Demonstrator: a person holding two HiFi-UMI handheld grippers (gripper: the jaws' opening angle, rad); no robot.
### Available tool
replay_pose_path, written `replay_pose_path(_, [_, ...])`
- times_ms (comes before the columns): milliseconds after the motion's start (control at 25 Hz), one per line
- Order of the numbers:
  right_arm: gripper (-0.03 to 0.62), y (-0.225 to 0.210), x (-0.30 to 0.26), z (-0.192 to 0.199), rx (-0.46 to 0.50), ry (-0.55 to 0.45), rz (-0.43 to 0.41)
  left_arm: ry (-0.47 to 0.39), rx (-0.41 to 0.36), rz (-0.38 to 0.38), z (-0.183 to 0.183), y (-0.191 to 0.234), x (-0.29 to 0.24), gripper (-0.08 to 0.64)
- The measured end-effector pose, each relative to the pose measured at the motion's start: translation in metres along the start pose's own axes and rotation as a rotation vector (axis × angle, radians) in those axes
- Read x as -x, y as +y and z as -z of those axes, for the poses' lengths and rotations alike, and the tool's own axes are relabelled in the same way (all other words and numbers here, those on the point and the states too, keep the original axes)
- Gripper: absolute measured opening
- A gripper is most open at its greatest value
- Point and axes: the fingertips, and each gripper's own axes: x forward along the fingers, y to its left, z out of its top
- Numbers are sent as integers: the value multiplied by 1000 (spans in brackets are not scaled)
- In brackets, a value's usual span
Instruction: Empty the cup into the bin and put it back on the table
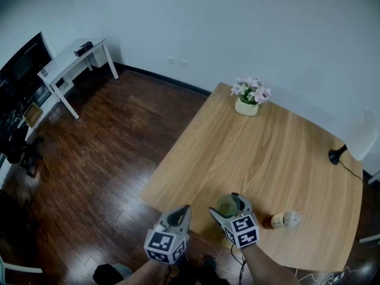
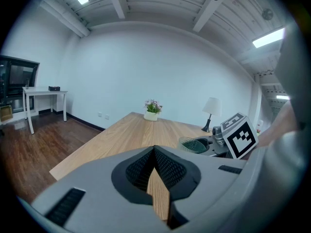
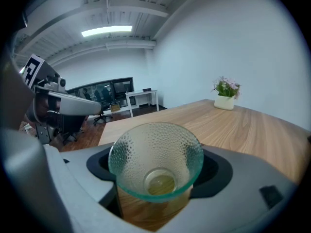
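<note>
1. Glass cup [image 3: 155, 161], dimpled and greenish, is standing upright near the front edge of the wooden surface [image 1: 267, 153], with something pale yellow lying in its bottom.
2. Right gripper [image 1: 228, 203] is holding its fingers wide on either side of the cup; whether the pads are pressing the glass is hard to tell.
3. Left gripper [image 1: 185, 209] is hovering just beside it, fingers closed tip to tip on nothing.
4. Flower pot [image 1: 247, 106] is sitting at the far edge.

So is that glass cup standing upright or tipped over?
Upright: the cup has its open rim facing up and its narrow base down, over the table.
</note>
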Motion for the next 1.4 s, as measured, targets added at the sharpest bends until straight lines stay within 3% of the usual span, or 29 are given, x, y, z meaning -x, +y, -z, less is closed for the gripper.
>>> replay_pose_path(720, [411, 58, 93, -92, 69, -148, -110, -154, -15, -54, -60, -3, 80, -9])
replay_pose_path(1040, [411, 89, 138, -122, 104, -189, -176, -229, -83, -62, -98, -27, 135, -9])
replay_pose_path(1400, [411, 129, 159, -138, 181, -208, -291, -338, -121, -149, -120, -34, 187, -9])
